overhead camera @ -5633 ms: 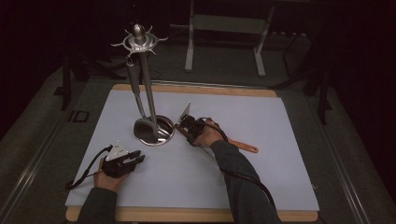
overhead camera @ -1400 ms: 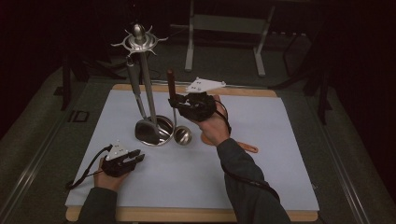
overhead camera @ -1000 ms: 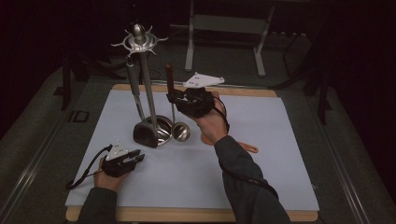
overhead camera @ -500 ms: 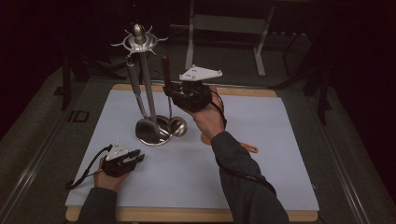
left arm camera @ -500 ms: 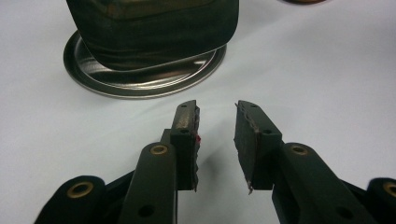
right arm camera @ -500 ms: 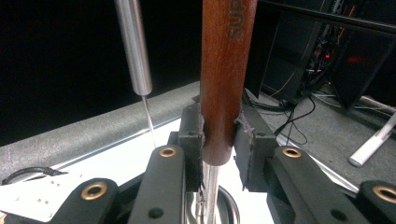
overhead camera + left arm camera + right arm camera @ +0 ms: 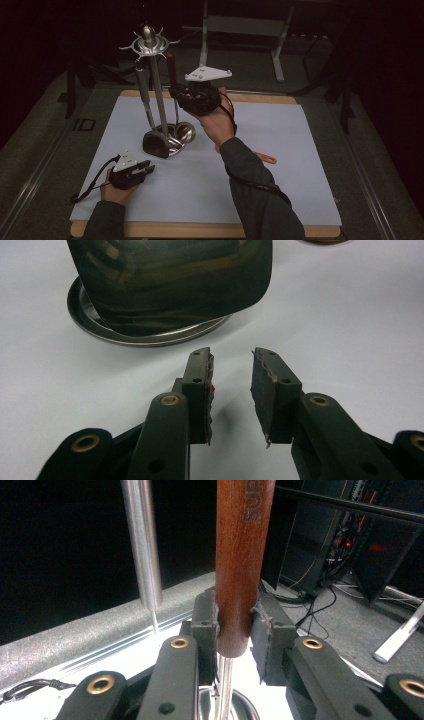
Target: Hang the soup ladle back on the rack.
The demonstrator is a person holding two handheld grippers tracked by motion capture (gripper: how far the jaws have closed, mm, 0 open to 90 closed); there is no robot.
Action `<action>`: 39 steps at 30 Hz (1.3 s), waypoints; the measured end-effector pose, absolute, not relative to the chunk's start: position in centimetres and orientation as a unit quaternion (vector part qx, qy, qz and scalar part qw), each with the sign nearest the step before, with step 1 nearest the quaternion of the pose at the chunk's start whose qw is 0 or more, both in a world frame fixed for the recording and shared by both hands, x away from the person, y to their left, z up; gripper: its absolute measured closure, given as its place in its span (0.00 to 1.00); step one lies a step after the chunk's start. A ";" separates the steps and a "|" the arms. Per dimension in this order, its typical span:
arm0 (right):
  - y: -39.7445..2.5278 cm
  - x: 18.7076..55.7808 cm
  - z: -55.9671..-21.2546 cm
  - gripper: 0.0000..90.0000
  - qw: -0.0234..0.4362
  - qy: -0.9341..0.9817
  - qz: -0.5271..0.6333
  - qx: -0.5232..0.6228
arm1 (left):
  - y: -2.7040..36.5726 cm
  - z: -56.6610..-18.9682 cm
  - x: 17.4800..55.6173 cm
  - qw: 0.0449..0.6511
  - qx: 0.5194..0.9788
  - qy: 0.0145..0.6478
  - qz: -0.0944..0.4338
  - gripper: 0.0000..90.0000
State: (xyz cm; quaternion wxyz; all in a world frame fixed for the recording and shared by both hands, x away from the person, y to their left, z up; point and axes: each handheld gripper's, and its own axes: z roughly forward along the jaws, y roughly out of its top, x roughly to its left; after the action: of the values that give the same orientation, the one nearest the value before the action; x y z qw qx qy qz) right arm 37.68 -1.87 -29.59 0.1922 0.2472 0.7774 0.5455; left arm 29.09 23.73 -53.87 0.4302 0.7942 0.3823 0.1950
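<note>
The ladle (image 7: pixel 243 555) hangs upright beside the rack (image 7: pixel 150 47), its wooden handle clamped in the right claw (image 7: pixel 235 625). It is stiff and probably bowl-heavy, so hold it high on the wood. The left claw (image 7: pixel 232 385) rests on the desk (image 7: pixel 300 150), narrowly open and holding nothing.

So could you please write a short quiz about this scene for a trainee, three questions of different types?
1. True or false: the right gripper is shut on the ladle's wooden handle.
2. Which utensil already hangs on the steel utensil stand? A) a whisk B) a spatula C) a fork
3. Fill in: the left gripper rests on the white mat with its jaws ____.

Key: 1 true. 2 B; its dark blade reaches down to the stand's round base. 3 open, holding nothing.
</note>
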 end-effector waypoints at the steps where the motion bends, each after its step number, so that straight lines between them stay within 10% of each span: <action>1: -1.8 37.7 -29.6 0.82 0.193 0.777 0.545 0.249 | 23.7 -53.9 29.1 0.430 0.794 0.382 0.195 0.78; 39: -0.3 38.2 -29.5 0.79 0.193 0.777 0.542 0.254 | 23.7 -53.9 29.1 0.431 0.794 0.381 0.196 0.77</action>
State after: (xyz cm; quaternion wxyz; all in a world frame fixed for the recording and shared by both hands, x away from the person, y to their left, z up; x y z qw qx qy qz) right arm 38.16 -0.28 -29.45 0.1933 0.2541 0.7775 0.5418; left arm 29.06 23.73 -53.86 0.4308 0.7944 0.3808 0.1958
